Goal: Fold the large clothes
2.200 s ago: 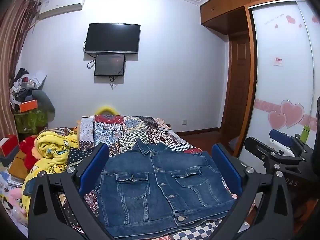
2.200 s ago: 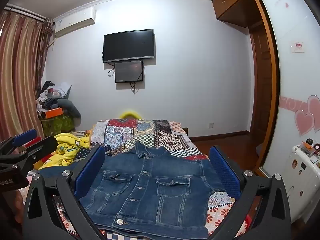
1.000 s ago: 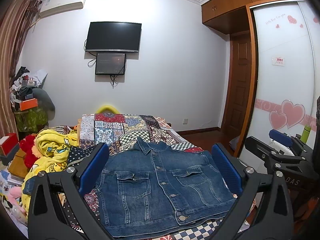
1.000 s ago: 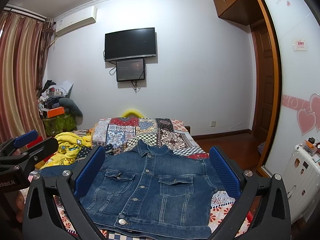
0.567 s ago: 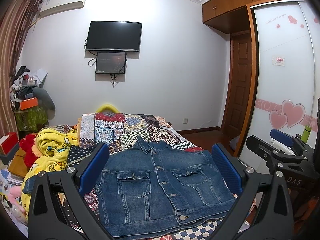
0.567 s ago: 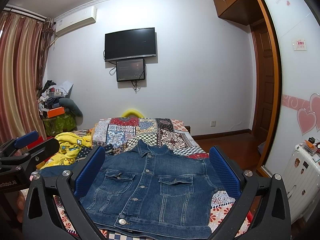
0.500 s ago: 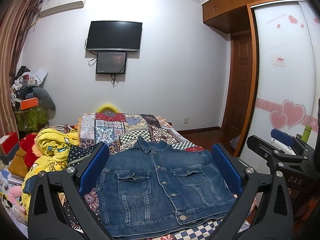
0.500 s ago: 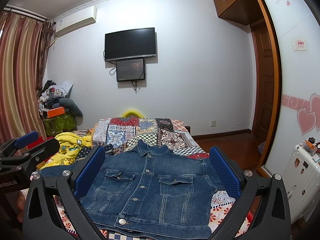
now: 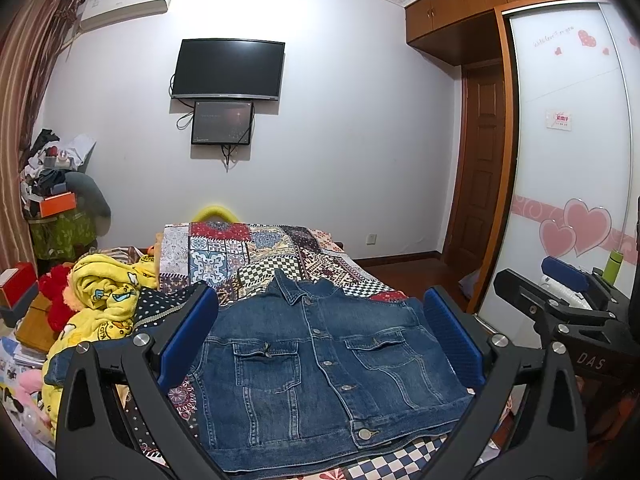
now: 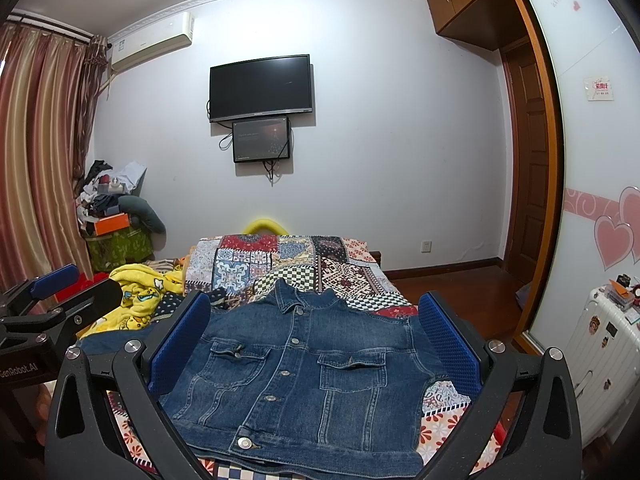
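Note:
A blue denim jacket (image 9: 316,364) lies flat and buttoned on the patchwork bedspread (image 9: 248,248), collar away from me, sleeves tucked out of sight. It also shows in the right wrist view (image 10: 304,372). My left gripper (image 9: 320,336) is open and empty, held above the jacket's near hem. My right gripper (image 10: 316,336) is open and empty, held likewise. Each gripper shows at the edge of the other's view: the right one (image 9: 560,300) and the left one (image 10: 52,296).
A yellow blanket (image 9: 104,300) and red plush lie on the bed's left. A cluttered stand (image 10: 116,240) sits by the curtain. A white suitcase (image 10: 600,360), wardrobe doors (image 9: 572,160) and a wooden door (image 9: 484,172) are on the right. A TV (image 9: 228,70) hangs ahead.
Both grippers have held almost still, open above the jacket; the views shift only slightly. The jacket has not moved.

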`<state>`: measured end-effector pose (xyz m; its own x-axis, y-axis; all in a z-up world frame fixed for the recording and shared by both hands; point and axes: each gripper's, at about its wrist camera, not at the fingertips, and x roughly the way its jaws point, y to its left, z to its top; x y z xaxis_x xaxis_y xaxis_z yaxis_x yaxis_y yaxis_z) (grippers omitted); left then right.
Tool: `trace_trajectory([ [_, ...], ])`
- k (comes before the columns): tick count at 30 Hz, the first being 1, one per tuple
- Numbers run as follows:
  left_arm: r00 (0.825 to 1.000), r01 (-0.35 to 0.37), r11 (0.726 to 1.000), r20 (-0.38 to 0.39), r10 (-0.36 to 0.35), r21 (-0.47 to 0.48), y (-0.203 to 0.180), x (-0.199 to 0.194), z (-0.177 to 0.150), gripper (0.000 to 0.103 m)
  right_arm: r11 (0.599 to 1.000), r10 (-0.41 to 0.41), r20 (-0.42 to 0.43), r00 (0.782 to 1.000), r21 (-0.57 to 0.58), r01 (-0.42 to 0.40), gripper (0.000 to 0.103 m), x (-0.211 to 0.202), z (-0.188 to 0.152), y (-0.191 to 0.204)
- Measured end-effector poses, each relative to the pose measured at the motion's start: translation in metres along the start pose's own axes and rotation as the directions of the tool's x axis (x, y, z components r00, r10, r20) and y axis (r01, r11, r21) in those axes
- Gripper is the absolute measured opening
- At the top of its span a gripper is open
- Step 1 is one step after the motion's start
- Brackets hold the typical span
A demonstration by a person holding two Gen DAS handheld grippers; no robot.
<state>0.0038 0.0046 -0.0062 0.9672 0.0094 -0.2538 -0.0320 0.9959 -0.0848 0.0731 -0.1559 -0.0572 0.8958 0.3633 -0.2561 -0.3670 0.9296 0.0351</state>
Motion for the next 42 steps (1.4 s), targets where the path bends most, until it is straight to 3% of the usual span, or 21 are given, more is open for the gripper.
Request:
trace_trajectory([
  [18, 1.000, -0.007, 1.000, -0.011, 0.007, -0.009, 0.004, 0.005, 0.000, 0.103, 1.000, -0.005, -0.010, 1.000, -0.002, 0.005, 0.103, 0.002, -0.003, 0.000],
  [30, 0.999, -0.031, 0.998, -0.027, 0.030, -0.051, 0.031, 0.030, -0.003, 0.103, 1.000, -0.011, -0.064, 0.998, -0.017, 0.010, 0.103, 0.026, -0.001, 0.004],
  [35, 0.993, -0.105, 0.992, -0.051, 0.102, -0.068, 0.061, 0.054, -0.006, 0.103, 0.999, -0.018, -0.096, 0.995, -0.039, 0.015, 0.103, 0.052, -0.001, 0.005],
  [42, 0.967, -0.238, 0.963, -0.123, 0.223, -0.125, 0.134, 0.094, -0.022, 0.103, 0.998, -0.011, -0.163, 0.986, -0.065, 0.001, 0.103, 0.104, -0.004, 0.007],
])
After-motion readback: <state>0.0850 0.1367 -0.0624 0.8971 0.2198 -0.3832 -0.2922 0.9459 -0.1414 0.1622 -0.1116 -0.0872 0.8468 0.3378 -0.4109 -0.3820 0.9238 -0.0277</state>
